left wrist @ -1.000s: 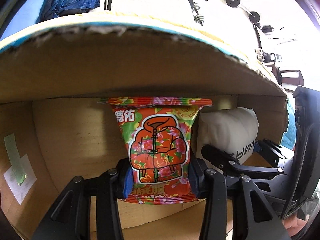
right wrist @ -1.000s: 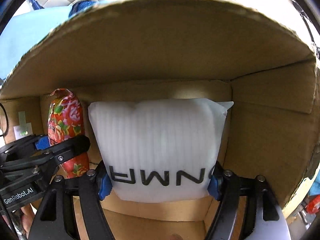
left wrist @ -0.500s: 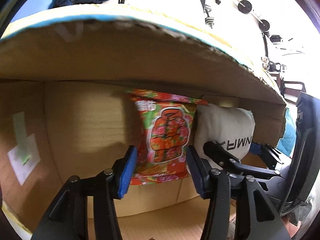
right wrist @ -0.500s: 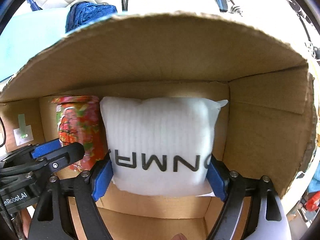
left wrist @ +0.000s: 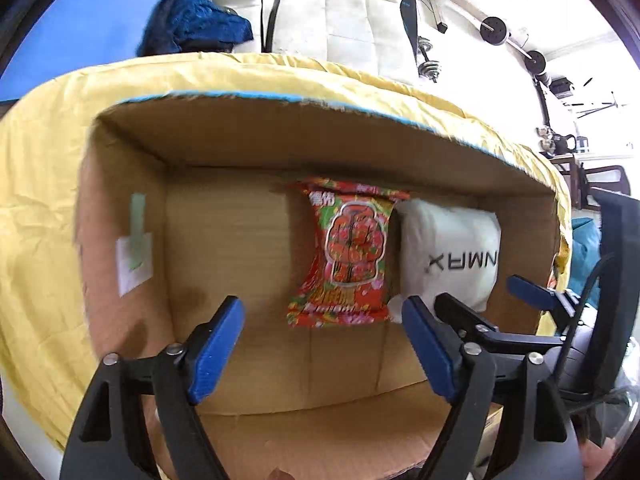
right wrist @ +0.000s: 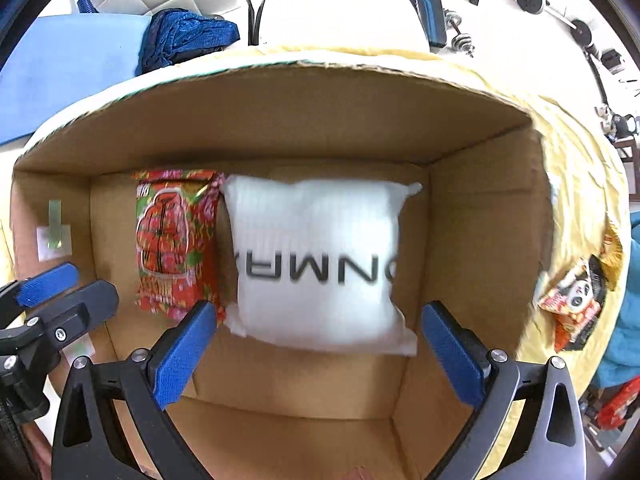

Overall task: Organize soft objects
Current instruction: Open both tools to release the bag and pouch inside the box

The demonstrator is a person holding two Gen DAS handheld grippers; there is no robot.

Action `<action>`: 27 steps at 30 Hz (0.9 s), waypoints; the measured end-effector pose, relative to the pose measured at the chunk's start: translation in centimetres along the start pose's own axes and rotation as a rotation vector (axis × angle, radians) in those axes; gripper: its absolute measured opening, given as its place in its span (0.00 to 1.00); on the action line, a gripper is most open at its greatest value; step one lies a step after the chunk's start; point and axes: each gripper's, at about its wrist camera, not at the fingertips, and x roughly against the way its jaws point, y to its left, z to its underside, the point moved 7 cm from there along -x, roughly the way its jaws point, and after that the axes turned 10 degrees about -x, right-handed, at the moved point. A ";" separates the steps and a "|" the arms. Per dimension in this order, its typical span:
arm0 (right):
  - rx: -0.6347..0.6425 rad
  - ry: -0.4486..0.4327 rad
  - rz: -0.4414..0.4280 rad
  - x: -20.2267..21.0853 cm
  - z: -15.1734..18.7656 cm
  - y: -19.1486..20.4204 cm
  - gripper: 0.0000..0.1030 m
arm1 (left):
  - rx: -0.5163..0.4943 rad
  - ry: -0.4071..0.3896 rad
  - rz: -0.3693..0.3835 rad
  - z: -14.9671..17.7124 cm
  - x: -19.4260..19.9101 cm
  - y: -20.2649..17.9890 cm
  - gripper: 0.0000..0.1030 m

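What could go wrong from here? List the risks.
1. The red floral packet and white pillow pack stand on edge in the cardboard box; released, either may tip over.
2. The opening left gripper and right gripper sit close together; they could knock each other.

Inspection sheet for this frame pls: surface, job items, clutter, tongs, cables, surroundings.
Surface: yellow cloth under an open cardboard box.
Job's things: floral packet and white pack side by side on the box floor.
Clutter: panda snack bag on the cloth, outside the box.
Tongs: left tongs and right tongs both opening, nothing between the pads.
Cables: black cable hanging behind the box.
Surroundings: blue garment, white padded wall, weight bar.
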 end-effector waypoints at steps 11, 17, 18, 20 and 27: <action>-0.007 -0.080 -0.035 3.4 6.1 -1.1 1.00 | -0.052 -0.131 -0.148 4.0 2.8 0.1 0.96; 0.001 -0.143 -0.062 6.1 9.1 -1.7 1.00 | -0.082 -0.210 -0.194 5.9 5.8 -1.0 0.96; 0.002 -0.155 -0.065 6.7 9.6 -1.8 1.00 | -0.087 -0.226 -0.211 6.5 6.5 -1.1 0.96; 0.005 -0.187 -0.068 7.9 10.7 -1.8 1.00 | -0.087 -0.252 -0.223 6.9 7.4 -1.9 0.96; 0.009 -0.261 -0.114 12.6 14.4 -2.4 1.00 | -0.074 -0.343 -0.250 10.2 11.4 -3.0 0.96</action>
